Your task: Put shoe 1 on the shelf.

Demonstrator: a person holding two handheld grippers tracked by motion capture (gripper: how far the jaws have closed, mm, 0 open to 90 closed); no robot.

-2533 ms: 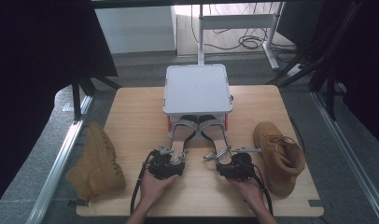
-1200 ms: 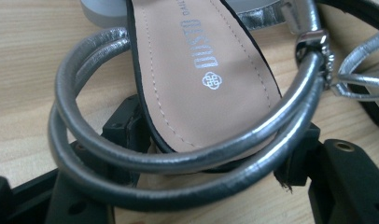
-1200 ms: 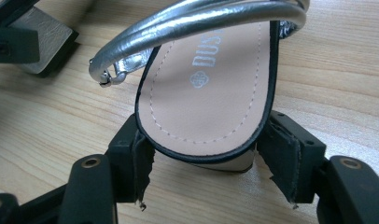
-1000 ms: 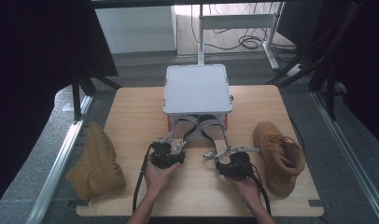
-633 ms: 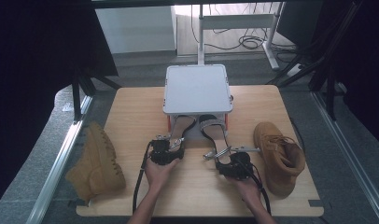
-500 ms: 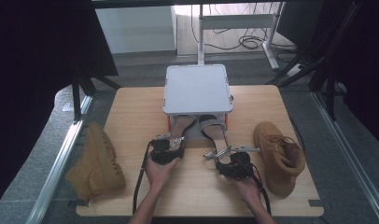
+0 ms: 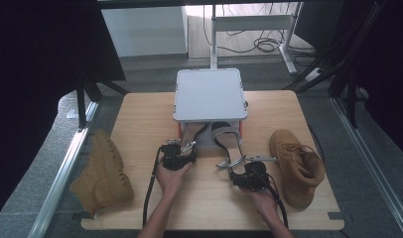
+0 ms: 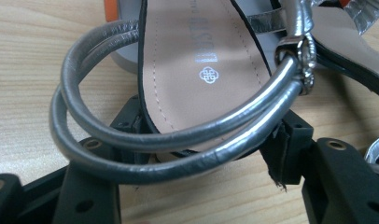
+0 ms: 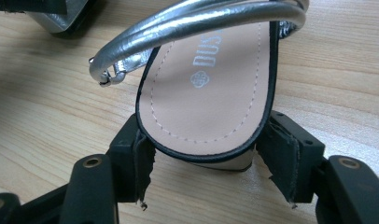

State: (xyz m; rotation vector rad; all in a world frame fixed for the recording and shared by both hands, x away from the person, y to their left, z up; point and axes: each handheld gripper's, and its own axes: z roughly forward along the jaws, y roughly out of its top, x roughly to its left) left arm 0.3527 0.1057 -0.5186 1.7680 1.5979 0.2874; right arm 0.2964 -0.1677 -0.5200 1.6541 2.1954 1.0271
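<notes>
Two silver strappy sandals lie heel-first toward me, their toes tucked under a grey box [image 7: 209, 94]. My left gripper [image 7: 182, 148] [image 8: 208, 133] has the left sandal [image 7: 192, 134] [image 8: 201, 56] by the heel. Its jaws have just been closing, and the pads sit against both sides of the heel under the looped ankle strap [image 8: 145, 140]. My right gripper [image 7: 237, 165] [image 9: 206, 154] is shut on the heel of the right sandal [image 7: 228, 139] [image 9: 215, 93], with a pad pressed on each side.
The wooden table [image 7: 140, 114] holds a tan boot [image 7: 296, 166] at the right, close to my right hand. A second tan boot [image 7: 102, 173] lies at the table's left edge. An orange base peeks out beneath the grey box.
My left gripper has moved forward toward the box with the left sandal, sliding it further under the lid. The right gripper and its sandal have stayed put.
</notes>
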